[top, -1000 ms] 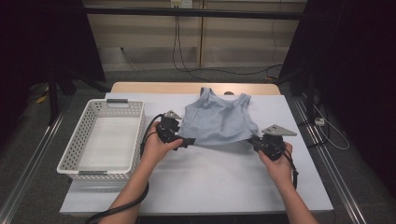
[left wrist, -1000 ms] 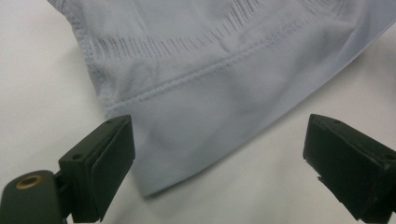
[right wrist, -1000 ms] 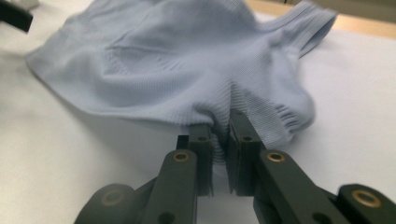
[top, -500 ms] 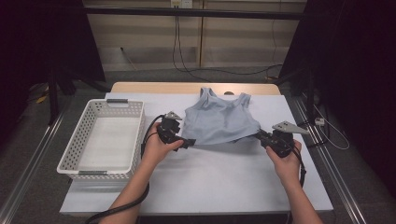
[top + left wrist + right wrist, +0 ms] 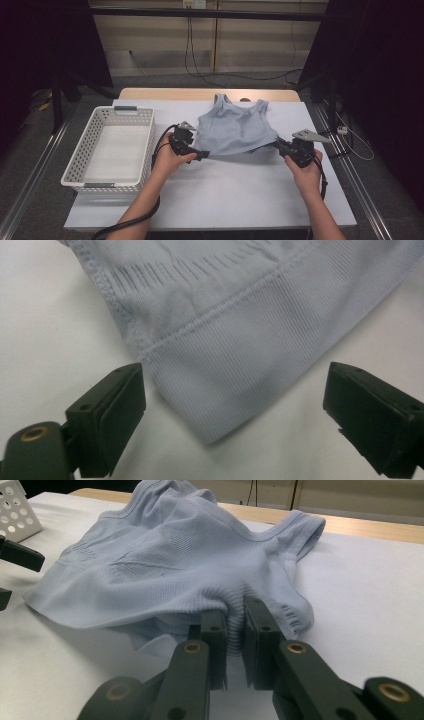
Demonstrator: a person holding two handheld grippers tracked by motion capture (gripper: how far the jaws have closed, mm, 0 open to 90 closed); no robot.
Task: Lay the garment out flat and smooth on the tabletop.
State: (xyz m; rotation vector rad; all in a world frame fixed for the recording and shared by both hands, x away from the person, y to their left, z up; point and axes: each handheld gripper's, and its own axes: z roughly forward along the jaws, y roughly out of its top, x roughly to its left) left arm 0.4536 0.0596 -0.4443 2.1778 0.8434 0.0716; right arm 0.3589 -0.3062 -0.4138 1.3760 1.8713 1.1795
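A light blue ribbed tank top (image 5: 235, 131) lies on the white table, straps toward the far edge. My left gripper (image 5: 204, 154) sits at its near left hem corner, open; in the left gripper view that corner (image 5: 220, 390) lies flat between the wide-apart jaws, untouched. My right gripper (image 5: 278, 145) is shut on the near right hem corner, and the right gripper view shows the bunched fabric (image 5: 234, 630) pinched between its jaws and lifted slightly off the table.
A white perforated basket (image 5: 111, 149) stands at the table's left, with nothing inside it. The white table surface (image 5: 240, 190) stretches bare between my forearms. The wooden table edge (image 5: 200, 93) and cables lie beyond the top.
My right gripper has pulled its hem corner outward to the right, stretching the top's hem wider. The left gripper stayed at its corner.
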